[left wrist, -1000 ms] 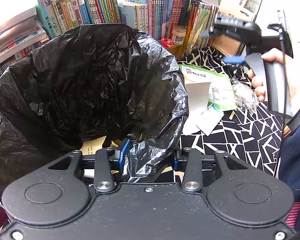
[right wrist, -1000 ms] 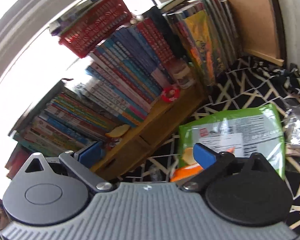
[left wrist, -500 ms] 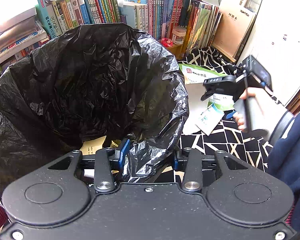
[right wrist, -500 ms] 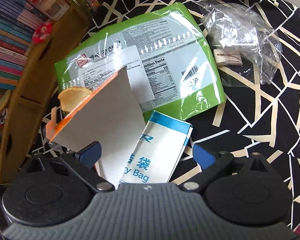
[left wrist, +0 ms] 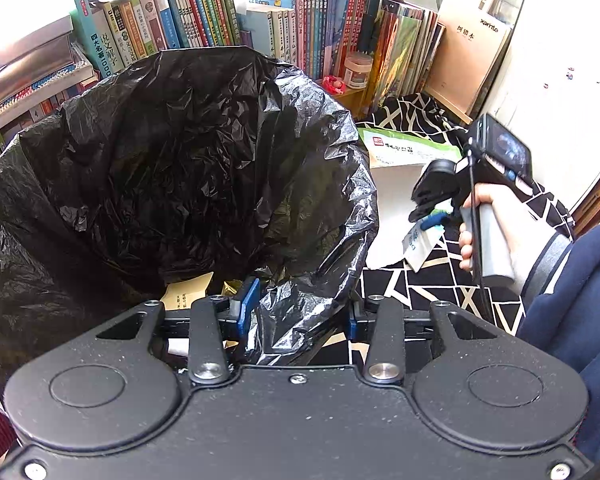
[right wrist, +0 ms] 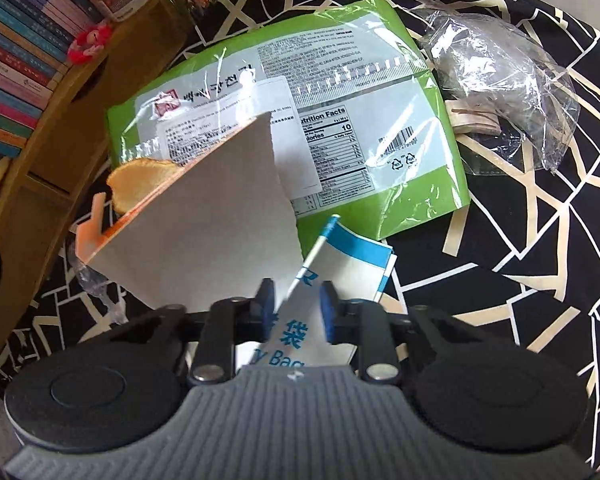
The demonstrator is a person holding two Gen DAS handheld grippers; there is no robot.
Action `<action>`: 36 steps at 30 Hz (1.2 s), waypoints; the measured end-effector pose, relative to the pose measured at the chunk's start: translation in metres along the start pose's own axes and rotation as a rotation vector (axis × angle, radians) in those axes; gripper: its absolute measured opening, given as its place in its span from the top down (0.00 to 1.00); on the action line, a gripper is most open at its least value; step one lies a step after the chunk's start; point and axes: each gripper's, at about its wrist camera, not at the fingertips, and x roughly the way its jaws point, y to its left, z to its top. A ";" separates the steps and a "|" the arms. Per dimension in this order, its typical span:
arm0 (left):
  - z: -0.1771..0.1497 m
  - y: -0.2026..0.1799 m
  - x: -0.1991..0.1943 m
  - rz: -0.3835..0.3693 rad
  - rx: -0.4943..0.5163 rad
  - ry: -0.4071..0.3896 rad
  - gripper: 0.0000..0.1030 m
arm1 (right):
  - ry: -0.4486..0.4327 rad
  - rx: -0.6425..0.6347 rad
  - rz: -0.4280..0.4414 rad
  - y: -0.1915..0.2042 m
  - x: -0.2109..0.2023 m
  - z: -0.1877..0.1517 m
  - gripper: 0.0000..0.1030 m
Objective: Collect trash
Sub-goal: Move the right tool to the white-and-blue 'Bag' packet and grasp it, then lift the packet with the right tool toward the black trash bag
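Crowded bookshelves (left wrist: 204, 20) back a surface covered in a black cloth with cream crackle lines (right wrist: 520, 248); whether a bench lies under it cannot be told. Largest on it is the crumpled black plastic trash bag (left wrist: 172, 152), its mouth gaping, a few scraps already at the bottom. The left hand-held gripper (left wrist: 296, 316) is clamped on the bag's near rim, holding it open. Beside the bag lie a flat green snack packet (right wrist: 400, 92), a white folded card with an orange edge (right wrist: 204, 232), a crumpled clear plastic wrapper (right wrist: 500, 80) toward the cloth's far right, and a small white-and-blue paper bag (right wrist: 340, 276). The right hand-held gripper (right wrist: 296, 312) is closing on that paper bag, whose lower end sits buckled between the blue pads.

Risks, as I judge them: the grip is on one creased end, so the thin bag could slide out in transit. The white card overlaps beside it and might drag along or tip its chip-like scrap onto the cloth.
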 end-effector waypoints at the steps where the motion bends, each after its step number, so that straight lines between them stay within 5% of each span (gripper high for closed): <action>1: 0.000 0.000 0.000 0.000 0.000 0.000 0.62 | -0.010 -0.011 0.005 0.003 -0.006 0.000 0.84; 2: 0.000 0.000 0.000 0.000 0.000 0.000 0.62 | -0.021 -0.024 0.020 0.006 -0.011 -0.001 0.90; 8: 0.000 0.000 0.000 0.000 -0.001 0.000 0.62 | -0.058 -0.050 0.088 0.022 -0.037 0.004 0.92; 12: 0.000 0.000 0.000 0.001 0.000 0.000 0.62 | -0.044 -0.001 0.015 0.013 -0.025 0.010 0.36; 13: 0.000 0.001 0.000 0.001 0.000 0.000 0.62 | -0.029 0.034 -0.010 0.006 -0.018 0.009 0.29; 17: 0.000 0.001 0.001 0.003 0.002 -0.001 0.62 | 0.001 0.116 -0.036 -0.016 0.002 0.005 0.27; 22: -0.001 0.001 0.001 0.003 0.003 -0.001 0.62 | -0.038 0.058 -0.038 -0.009 0.012 -0.001 0.16; 25: -0.001 0.001 0.001 0.003 0.003 -0.001 0.62 | -0.022 0.013 -0.061 0.000 0.020 -0.007 0.16; 28: -0.001 0.001 0.000 0.003 0.004 -0.001 0.62 | -0.051 -0.075 -0.120 0.012 0.018 -0.016 0.35; 32: -0.001 0.002 0.000 0.004 0.004 -0.002 0.62 | -0.047 -0.084 -0.074 0.015 0.008 -0.014 0.61; 36: -0.001 0.002 0.000 0.004 0.004 -0.002 0.62 | -0.058 -0.089 -0.018 0.020 -0.009 -0.010 0.73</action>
